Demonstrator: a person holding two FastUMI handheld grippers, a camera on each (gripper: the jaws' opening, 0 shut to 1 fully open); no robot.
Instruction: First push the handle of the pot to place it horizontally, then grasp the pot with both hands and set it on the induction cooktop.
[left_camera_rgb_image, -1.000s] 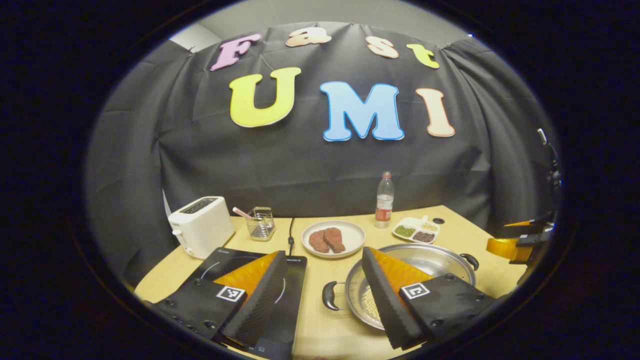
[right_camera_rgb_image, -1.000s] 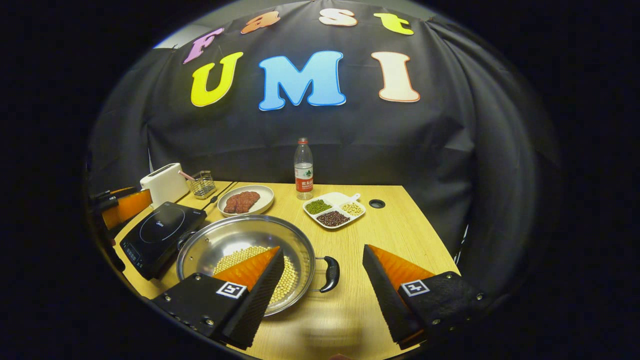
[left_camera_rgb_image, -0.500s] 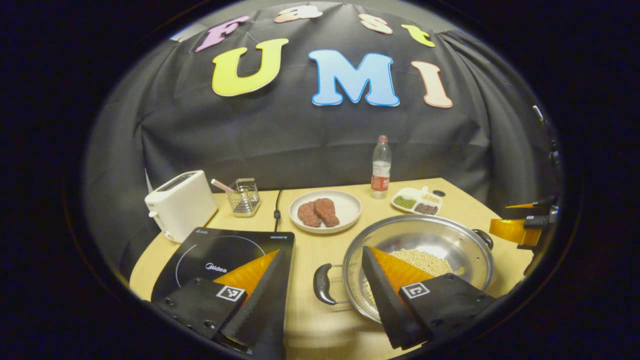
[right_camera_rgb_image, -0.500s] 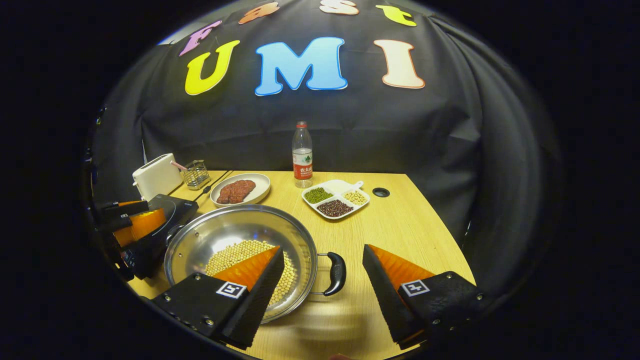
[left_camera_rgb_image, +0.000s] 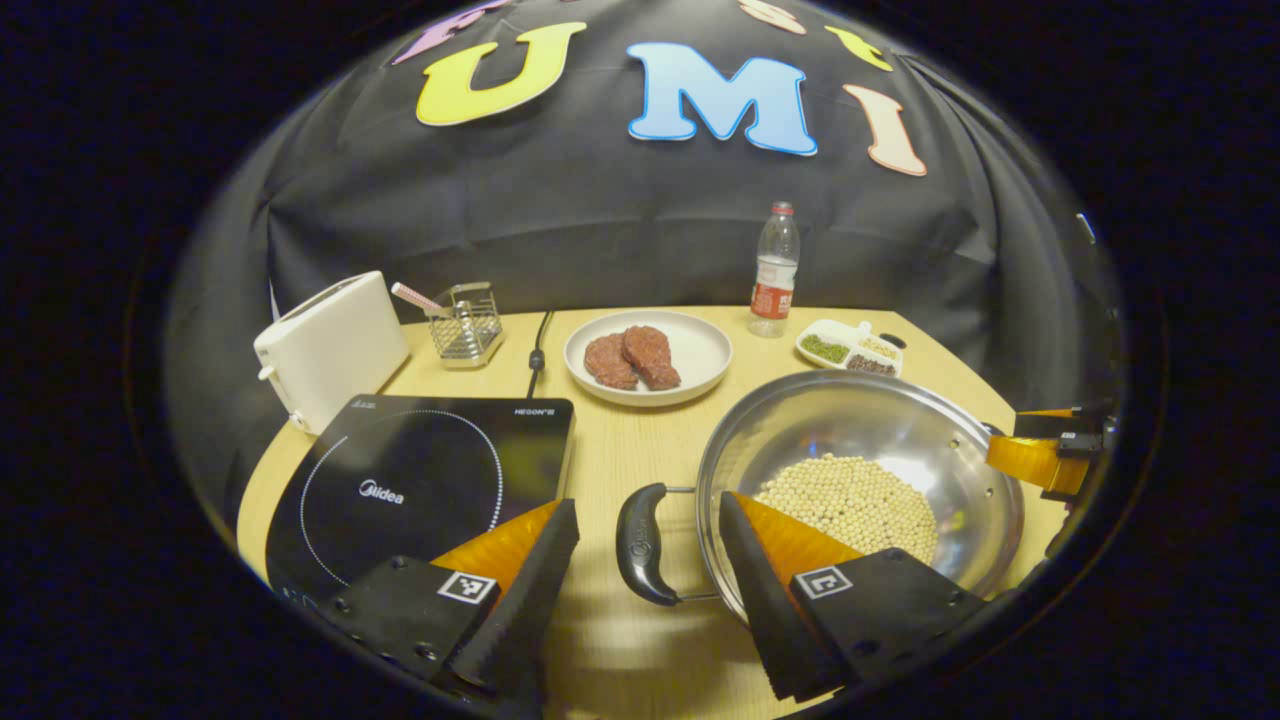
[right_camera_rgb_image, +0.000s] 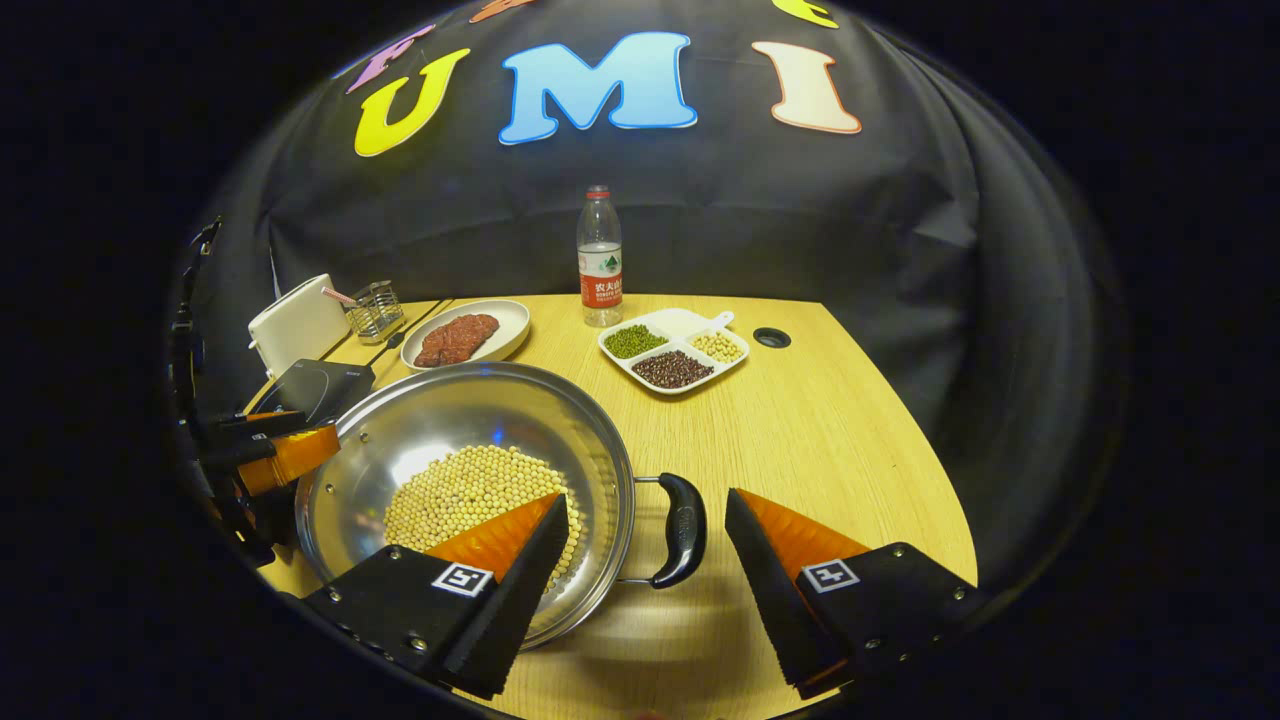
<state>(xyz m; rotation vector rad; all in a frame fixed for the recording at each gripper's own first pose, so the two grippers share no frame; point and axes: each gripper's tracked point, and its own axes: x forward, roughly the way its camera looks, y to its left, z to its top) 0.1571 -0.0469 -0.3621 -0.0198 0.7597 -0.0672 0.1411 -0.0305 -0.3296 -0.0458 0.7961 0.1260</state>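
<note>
Your left gripper (left_camera_rgb_image: 645, 560) is spread wide, and the near black loop handle (left_camera_rgb_image: 640, 545) of the shiny round steel pot (left_camera_rgb_image: 900, 420) lies in the gap between its fingers, touched by neither. The pot sits on the light wooden table (left_camera_rgb_image: 640, 450), a bed of pale soybeans (left_camera_rgb_image: 848, 498) in its bottom, just to the right of the flat black induction cooktop (left_camera_rgb_image: 420, 485) and not on it.

Your right gripper (right_camera_rgb_image: 645, 560) is released as well, its fingers apart on either side of the pot's other black handle (right_camera_rgb_image: 682, 530) without pressing it.

Behind the pot stand a white plate with two pieces of red meat (left_camera_rgb_image: 648, 357), a white toaster (left_camera_rgb_image: 330, 345), a small wire basket (left_camera_rgb_image: 462, 325), a clear plastic bottle with a red label (right_camera_rgb_image: 599, 258) and a white divided dish of beans (right_camera_rgb_image: 675, 352).
</note>
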